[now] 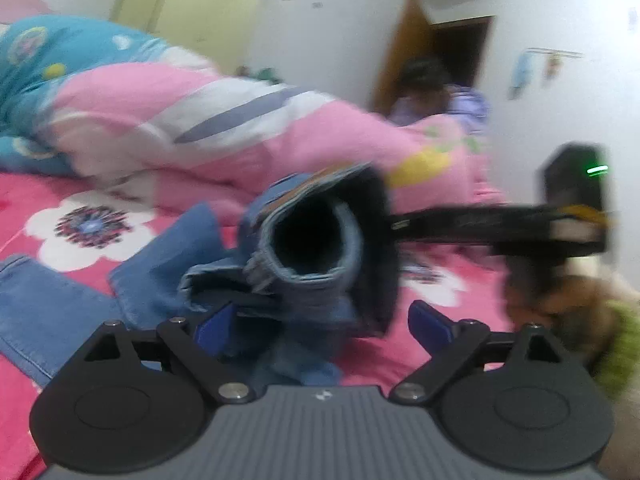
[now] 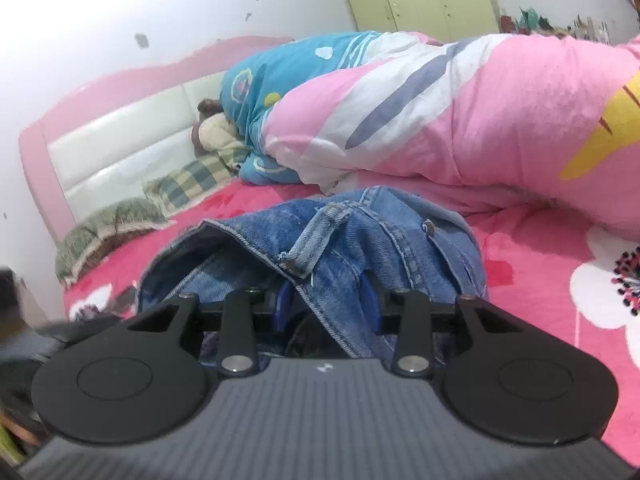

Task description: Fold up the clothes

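Note:
A pair of blue jeans hangs bunched above the pink floral bedsheet, one rolled opening facing the left wrist camera. My left gripper is open, its blue fingers wide apart, and denim droops between them against the left finger. My right gripper reaches in from the right as a blurred black shape at the raised part of the jeans. In the right wrist view my right gripper is shut on the jeans, a seamed denim edge running between its fingers.
A heaped pink, white and blue quilt fills the far side of the bed. Striped pillows lie by the pink and white headboard. A person stands by a brown door. A furry brown and green object lies at the right.

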A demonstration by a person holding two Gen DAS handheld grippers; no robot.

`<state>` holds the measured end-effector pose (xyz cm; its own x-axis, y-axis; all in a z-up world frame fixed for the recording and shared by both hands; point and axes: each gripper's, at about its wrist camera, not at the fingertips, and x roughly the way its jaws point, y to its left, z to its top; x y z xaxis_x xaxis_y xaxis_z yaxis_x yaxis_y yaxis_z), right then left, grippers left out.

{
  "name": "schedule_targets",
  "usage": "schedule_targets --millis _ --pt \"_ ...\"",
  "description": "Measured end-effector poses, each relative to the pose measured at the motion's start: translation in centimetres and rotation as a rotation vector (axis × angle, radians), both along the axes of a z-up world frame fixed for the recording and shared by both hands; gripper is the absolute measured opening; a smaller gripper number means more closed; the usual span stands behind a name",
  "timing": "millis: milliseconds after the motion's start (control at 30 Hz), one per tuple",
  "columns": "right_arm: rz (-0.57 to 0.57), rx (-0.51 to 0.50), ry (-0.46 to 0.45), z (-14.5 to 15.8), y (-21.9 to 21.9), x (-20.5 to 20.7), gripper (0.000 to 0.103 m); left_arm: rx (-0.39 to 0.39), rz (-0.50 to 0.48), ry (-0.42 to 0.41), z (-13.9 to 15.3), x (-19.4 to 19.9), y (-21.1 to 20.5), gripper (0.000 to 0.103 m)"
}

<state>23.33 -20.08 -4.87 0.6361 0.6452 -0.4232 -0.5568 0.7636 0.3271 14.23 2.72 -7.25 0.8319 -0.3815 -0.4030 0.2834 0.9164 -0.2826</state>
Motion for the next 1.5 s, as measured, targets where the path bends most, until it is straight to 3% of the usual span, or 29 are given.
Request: schedule_targets --millis 133,233,367,433,500,733,800,867,900,967,1200,1300,1367,1500 --pt "0.015 0.051 0.016 -0.1 -1.2 0.8 0.035 -0.101 0.068 -0.02 -0.6 1.8 0.2 0.079" --pt "-0.001 0.071 0.011 -0.1 -2.5 1.4 0.038 -0.176 0.086 -0.03 -0.7 3.2 0.5 0.056" --pt "-0.046 0.065 -0.025 -0.4 -4.4 0.4 0.045 -0.185 0.09 -0.015 -0.4 5.0 0.5 0.03" --pt "-0.068 0.043 -0.042 -1.1 -4.9 -0.7 0.068 -0.186 0.096 -0.006 -0.2 5.7 0.7 0.027" --pt "-0.071 -0.001 -0.044 -2.2 -4.9 -1.4 0.082 -0.187 0.101 0.004 0.0 6.4 0.8 0.027" --pt "-0.06 -0.241 -0.012 -6.4 -1.4 0.0 0.085 -0.192 0.109 0.02 0.0 7.7 0.8 0.027" --pt "-0.066 -0.288 0.024 -7.6 -0.8 1.1 0.082 -0.189 0.111 0.018 0.0 7.9 0.7 0.028" --pt "-0.101 -0.325 0.045 -8.2 -0.8 1.8 0.062 -0.187 0.113 0.014 0.0 8.2 0.6 0.029" --pt "-0.121 -0.336 0.051 -8.4 -0.9 2.0 0.046 -0.186 0.113 0.012 0.0 8.3 0.6 0.029" --pt "-0.17 -0.351 0.053 -8.4 -1.2 2.3 0.032 -0.187 0.111 0.006 0.0 8.6 0.5 0.029" --pt "-0.213 -0.41 -0.009 -8.5 0.0 3.9 0.033 -0.211 0.087 -0.003 -0.4 9.9 -0.4 0.03" --pt "-0.237 -0.453 -0.062 -8.5 0.7 4.6 0.027 -0.204 0.097 -0.027 -0.2 10.2 -1.0 0.024" --pt "-0.303 -0.487 -0.117 -7.8 0.8 4.5 0.018 -0.185 0.105 -0.045 0.4 10.0 -1.2 0.017" --pt "-0.467 -0.506 -0.248 -4.7 -0.6 3.6 0.014 -0.153 0.114 -0.098 2.6 8.4 -1.0 0.015"
